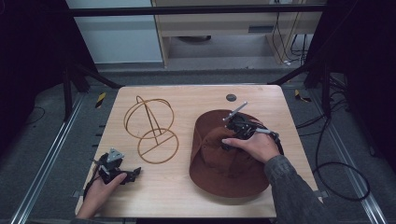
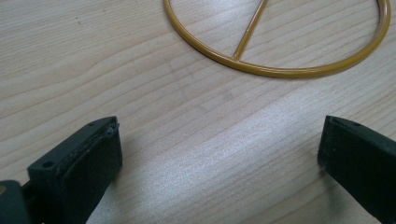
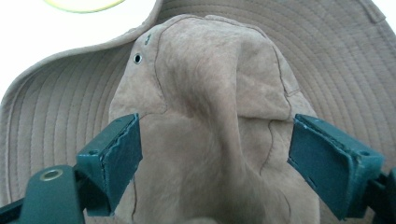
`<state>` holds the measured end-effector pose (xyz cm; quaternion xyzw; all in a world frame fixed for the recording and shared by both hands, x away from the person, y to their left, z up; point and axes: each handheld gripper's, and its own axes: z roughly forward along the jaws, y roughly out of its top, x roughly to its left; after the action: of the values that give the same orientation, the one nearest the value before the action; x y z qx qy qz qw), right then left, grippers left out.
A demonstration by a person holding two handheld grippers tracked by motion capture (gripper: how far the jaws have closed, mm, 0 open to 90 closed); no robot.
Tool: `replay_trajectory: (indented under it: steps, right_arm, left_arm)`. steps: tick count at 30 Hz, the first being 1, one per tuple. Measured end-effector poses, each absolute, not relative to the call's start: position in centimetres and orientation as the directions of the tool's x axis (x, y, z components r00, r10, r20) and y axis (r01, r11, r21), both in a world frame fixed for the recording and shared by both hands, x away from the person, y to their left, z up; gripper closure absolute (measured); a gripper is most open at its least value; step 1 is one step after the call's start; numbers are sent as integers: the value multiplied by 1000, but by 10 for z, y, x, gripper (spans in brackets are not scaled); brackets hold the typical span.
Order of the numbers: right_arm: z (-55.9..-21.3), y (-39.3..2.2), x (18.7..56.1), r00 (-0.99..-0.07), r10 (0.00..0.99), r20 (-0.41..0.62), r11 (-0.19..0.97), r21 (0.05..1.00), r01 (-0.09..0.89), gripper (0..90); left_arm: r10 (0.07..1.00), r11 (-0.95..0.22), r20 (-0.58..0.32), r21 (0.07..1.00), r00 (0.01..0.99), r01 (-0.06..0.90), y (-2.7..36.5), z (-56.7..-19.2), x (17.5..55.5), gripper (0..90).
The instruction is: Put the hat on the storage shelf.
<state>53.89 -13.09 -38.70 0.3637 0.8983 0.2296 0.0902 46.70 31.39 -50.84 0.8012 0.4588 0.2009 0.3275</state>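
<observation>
High view, items on a light wooden table (image 1: 177,196):

1. Brown brimmed hat (image 1: 224,172), lower right of centre, lying flat with its crumpled crown up. Not yet lifted.
2. Wire hat stand (image 1: 152,128), left of centre, mustard-coloured: a ring base with a crossbar and a rounded wire cage above. Bare; well apart from the hat.
3. Right gripper (image 1: 229,140), hand on top, over the hat's crown.
4. Left gripper (image 1: 135,171), lower left of the frame, resting on the table just below the stand's ring.

Right gripper view: the crown (image 3: 210,107) rises between the two jaws, which stand wide on either side of it; the pads (image 3: 123,149) are close to the fabric but not pressing. Open, nothing gripped.

Left gripper view: jaws spread wide over bare wood, the stand's ring base (image 2: 280,70) ahead at the top of the frame. Open, empty.

Progress, judged: early. The reach to the hat looks complete; pinching the crown, lifting and seating the hat on the stand all remain.
</observation>
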Motion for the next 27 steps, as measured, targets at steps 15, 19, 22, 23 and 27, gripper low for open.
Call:
replay_trajectory:
  steps: [15, 19, 22, 23, 27]
  right_arm:
    - [-393, -132, 546, -721, 690, 63, 613, 479, 628, 354]
    - [-398, -133, 546, -717, 693, 73, 606, 480, 635, 384]
    - [-404, -134, 545, -714, 695, 84, 603, 471, 644, 429]
    - [-404, -135, 545, -715, 694, 83, 606, 469, 642, 441]
    - [-403, -135, 545, -721, 687, 93, 610, 466, 641, 515]
  left_arm:
    - [867, -364, 22, 709, 498, 604, 314, -508, 467, 0]
    - [867, -365, 22, 709, 498, 604, 314, -508, 467, 0]
    - [868, -364, 22, 709, 497, 604, 314, -508, 467, 0]
    - [868, -364, 22, 709, 497, 604, 314, -508, 467, 0]
    - [868, -363, 21, 709, 496, 605, 314, -508, 467, 0]
